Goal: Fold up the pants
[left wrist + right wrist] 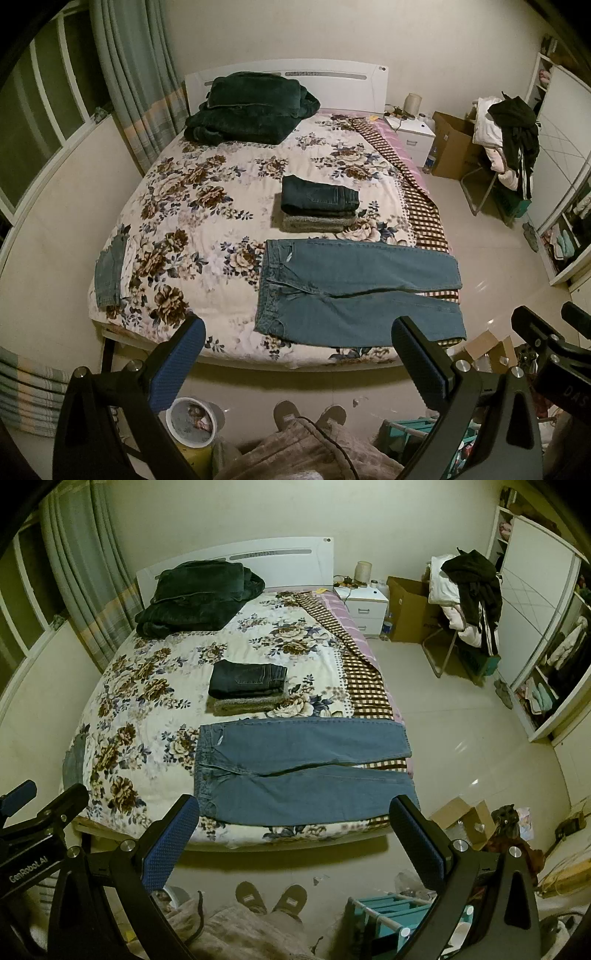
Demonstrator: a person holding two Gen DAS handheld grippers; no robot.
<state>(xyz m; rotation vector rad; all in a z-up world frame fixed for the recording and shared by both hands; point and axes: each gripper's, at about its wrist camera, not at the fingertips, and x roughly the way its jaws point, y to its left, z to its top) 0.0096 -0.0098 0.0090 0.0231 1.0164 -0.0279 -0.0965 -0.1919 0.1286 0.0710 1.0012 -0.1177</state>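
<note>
Blue jeans [351, 291] lie flat along the near edge of the floral bed [192, 206], waistband to the left, both legs spread to the right. They also show in the right wrist view [295, 771]. My left gripper [297, 347] is open and empty, held above the floor in front of the bed, short of the jeans. My right gripper [293, 825] is open and empty too, at about the same distance. The right gripper also shows at the edge of the left wrist view [550, 332].
A stack of folded pants [319, 203] sits mid-bed behind the jeans. A dark green blanket [251, 107] lies by the headboard. More denim [109, 273] lies on the bed's left corner. A bucket [194, 421], boxes and a teal rack [384, 912] crowd the floor near the person's feet.
</note>
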